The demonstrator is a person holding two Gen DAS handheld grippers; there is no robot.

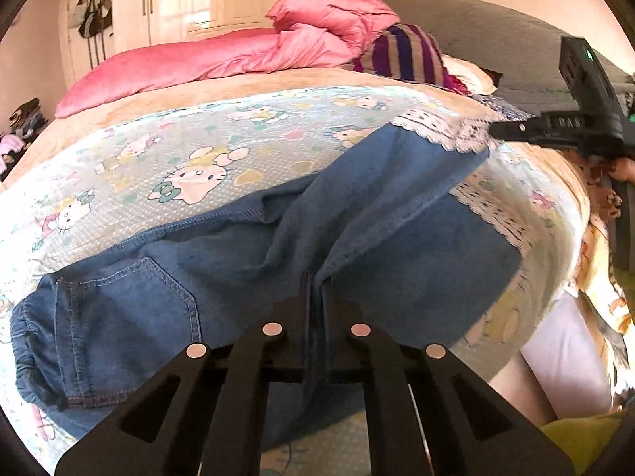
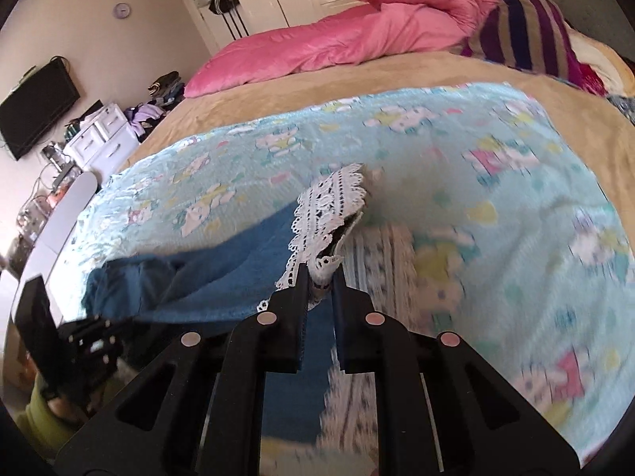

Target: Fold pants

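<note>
Blue denim pants (image 1: pixel 278 246) spread on cartoon-print blanket (image 1: pixel 190 150) over bed. Left gripper (image 1: pixel 316 289) closed on fold of denim near the seat. Right gripper (image 2: pixel 319 277) pinching white lace cuff (image 2: pixel 329 206), leg lifted off blanket.

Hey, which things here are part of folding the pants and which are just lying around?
In use:
blue pants
lace hem
left gripper
right gripper
cartoon-cat sheet

Lying about:
pink duvet
striped pillow
television
white drawers
</note>
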